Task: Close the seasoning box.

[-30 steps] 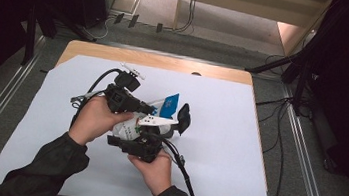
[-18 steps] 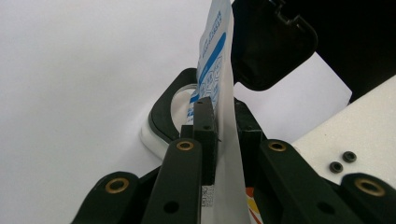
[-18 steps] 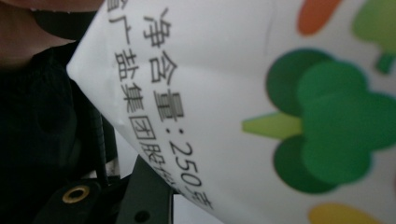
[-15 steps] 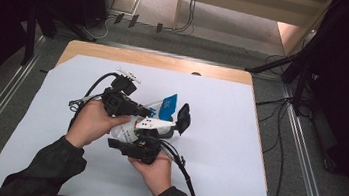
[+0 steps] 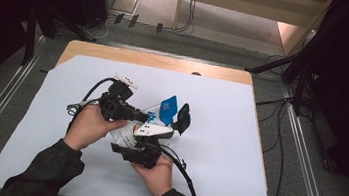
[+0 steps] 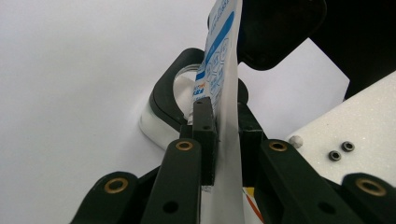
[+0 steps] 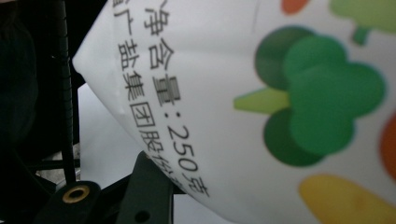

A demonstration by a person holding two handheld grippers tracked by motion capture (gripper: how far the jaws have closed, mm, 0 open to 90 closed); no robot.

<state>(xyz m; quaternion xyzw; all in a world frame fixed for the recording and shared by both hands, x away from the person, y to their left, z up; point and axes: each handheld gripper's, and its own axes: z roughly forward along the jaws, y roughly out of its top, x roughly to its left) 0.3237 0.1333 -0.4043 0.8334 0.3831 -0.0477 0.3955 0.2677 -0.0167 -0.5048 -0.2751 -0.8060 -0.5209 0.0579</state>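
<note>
Both claws are black — the left claw [image 5: 147, 118] carries a small white-edged plate on top, the right claw [image 5: 165, 136] a white body panel set with small dark screws. Brass-coloured pivot rivets dot the black jaw links. Black cables trail from each. The person wears dark olive long sleeves [image 5: 47, 170].

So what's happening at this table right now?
A person holds a gripper in each hand over a white-covered table. The left gripper is clamped on the flat edge of a white and blue printed pouch. The right gripper has the same pouch close against it; whether its jaws pinch it is hard to tell. A black ring-shaped thing lies on the table behind.
</note>
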